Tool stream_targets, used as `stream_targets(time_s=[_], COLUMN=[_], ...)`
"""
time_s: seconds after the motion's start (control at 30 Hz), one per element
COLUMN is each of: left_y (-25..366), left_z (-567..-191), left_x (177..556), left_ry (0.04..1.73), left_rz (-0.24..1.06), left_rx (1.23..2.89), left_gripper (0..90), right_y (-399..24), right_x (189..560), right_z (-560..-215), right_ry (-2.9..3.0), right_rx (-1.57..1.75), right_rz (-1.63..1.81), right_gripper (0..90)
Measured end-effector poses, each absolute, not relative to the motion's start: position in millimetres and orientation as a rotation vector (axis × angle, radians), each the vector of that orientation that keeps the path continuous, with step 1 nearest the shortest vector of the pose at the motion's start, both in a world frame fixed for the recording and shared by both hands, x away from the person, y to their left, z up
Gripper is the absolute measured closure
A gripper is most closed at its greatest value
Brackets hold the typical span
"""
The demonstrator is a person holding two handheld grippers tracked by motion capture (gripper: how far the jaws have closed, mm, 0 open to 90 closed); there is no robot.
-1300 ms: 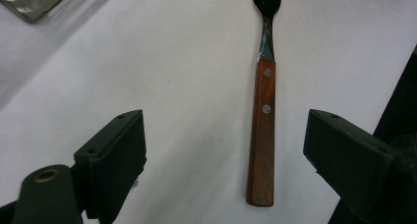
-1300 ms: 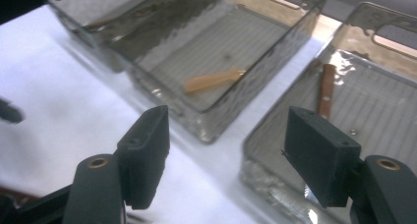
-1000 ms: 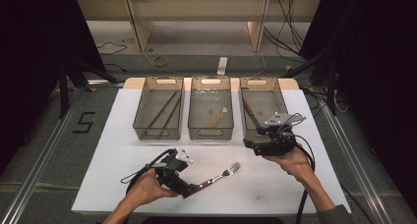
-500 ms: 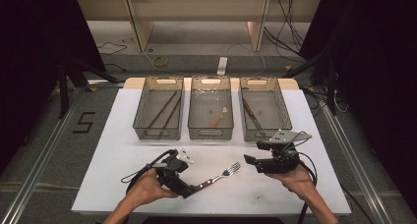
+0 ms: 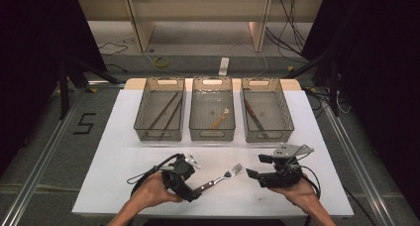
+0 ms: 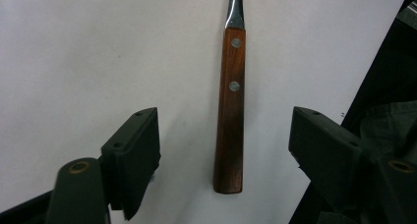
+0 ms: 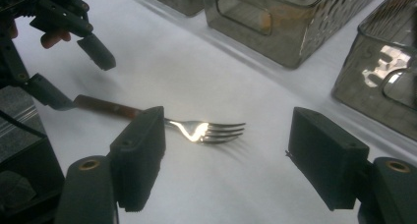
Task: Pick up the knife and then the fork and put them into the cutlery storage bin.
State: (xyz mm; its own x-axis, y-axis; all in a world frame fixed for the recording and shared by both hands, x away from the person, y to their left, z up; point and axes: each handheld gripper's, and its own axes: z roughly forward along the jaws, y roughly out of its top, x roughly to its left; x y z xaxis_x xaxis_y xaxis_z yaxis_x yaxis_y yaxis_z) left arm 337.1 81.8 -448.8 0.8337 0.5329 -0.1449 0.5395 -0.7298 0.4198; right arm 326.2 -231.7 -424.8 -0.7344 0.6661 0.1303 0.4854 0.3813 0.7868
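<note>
One fork (image 5: pixel 224 176) lies on the white counter (image 5: pixel 119 156), handle near-left, tines far-right. Left fingers (image 6: pixel 142 150) straddle its wooden handle, have just been closing, not yet pressing. Right fingers (image 7: pixel 324 160), spread and empty, face the tines. Three trays (image 5: pixel 212 134) sit farther back, nothing between.

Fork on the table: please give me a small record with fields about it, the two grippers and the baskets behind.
fork: the fork lies flat on the white table, wooden handle toward the left gripper, tines toward the right gripper
left gripper: the left gripper has its jaws on either side of the handle, not touching it; they have just been closing
right gripper: the right gripper is open, near the tines, apart from them
baskets: three mesh baskets in a row at the far side
basket contents: each holds utensils; kinds hard to tell
</note>
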Motion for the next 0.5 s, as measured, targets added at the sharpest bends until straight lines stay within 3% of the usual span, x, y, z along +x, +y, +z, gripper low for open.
stream_targets(time_s=[0.5], left_y=[69.6], left_z=[-454.4], left_x=[337.9], left_ry=[0.810], left_rz=[-0.058], left_rx=[2.643], left_gripper=[43.1], right_y=[-226.7], right_x=[319.2], right_z=[-430.8], right_ry=[2.457], right_rx=[1.012], right_rz=[1.256], right_gripper=[29.7])
